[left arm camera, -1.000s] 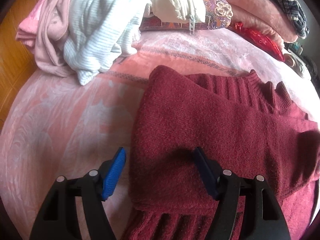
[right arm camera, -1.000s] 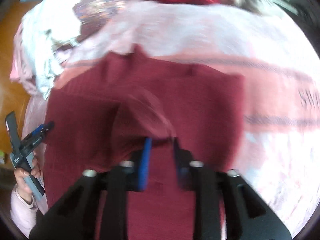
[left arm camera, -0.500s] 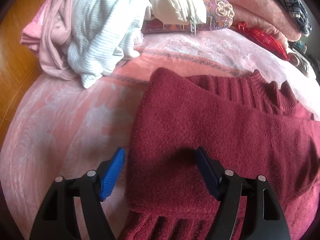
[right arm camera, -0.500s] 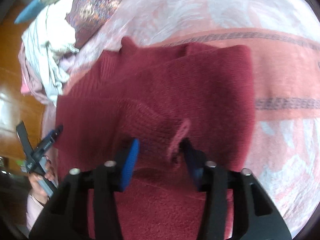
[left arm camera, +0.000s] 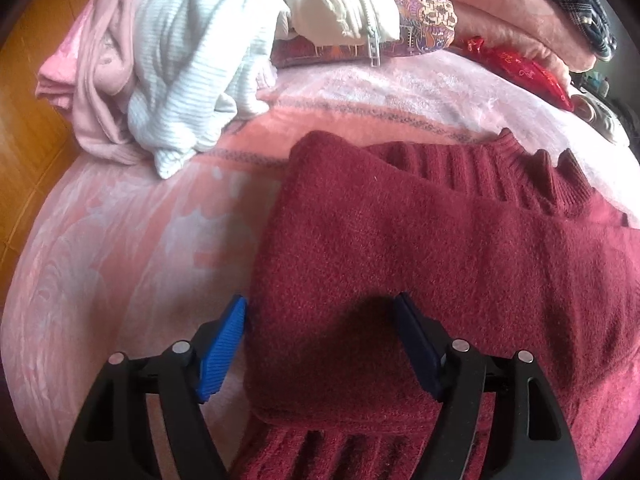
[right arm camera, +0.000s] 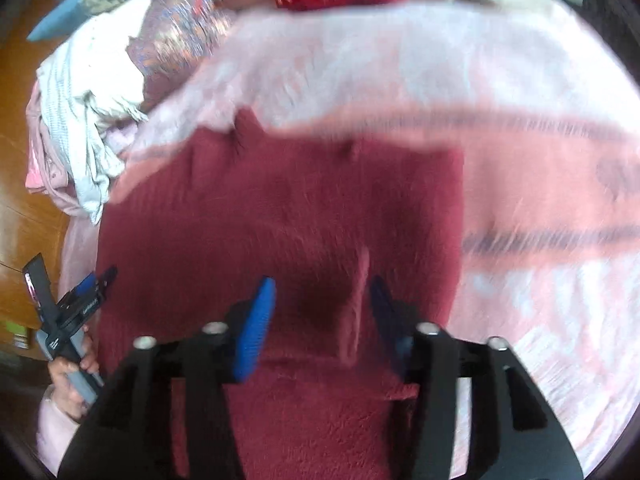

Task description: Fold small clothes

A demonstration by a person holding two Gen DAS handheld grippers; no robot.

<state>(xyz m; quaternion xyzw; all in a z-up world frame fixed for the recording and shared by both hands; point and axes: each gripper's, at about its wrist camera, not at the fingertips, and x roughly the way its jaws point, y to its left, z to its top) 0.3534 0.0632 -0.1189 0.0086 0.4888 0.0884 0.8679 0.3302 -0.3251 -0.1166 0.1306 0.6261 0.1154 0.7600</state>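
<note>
Here, closest to me, my left gripper (left arm camera: 320, 344) stands wide open over the near left edge of the dark red sweater (left arm camera: 420, 248). Its left pad sits just off the folded edge, over the pink blanket (left arm camera: 120, 240), and its right pad is over the knit; neither pad presses on anything, and these jaws have been easing slightly wider. My right gripper (right arm camera: 320, 304) is about half open and has just been opening again after a brief squeeze. A raised ridge of the sweater, a paler fold of cloth, stands between its pads close to the right one, but the blur stops me telling whether that pad touches it; the pads do not look clamped on it. In the right wrist view my left hand (right arm camera: 74, 376) shows at the lower left, gripping its tool beside the sweater's left edge.

The sweater lies flat on the blanket-covered bed, partly folded, a sleeve laid across its body and the ribbed collar at the far side. Beyond it, at the far left, is a heap of clothes: a white ribbed garment (left arm camera: 188, 60) over a pink garment (left arm camera: 96, 80). Behind those rest a cream zipped jacket (left arm camera: 340, 4), a patterned cushion (left arm camera: 424, 8) and a red packet (left arm camera: 520, 68).
</note>
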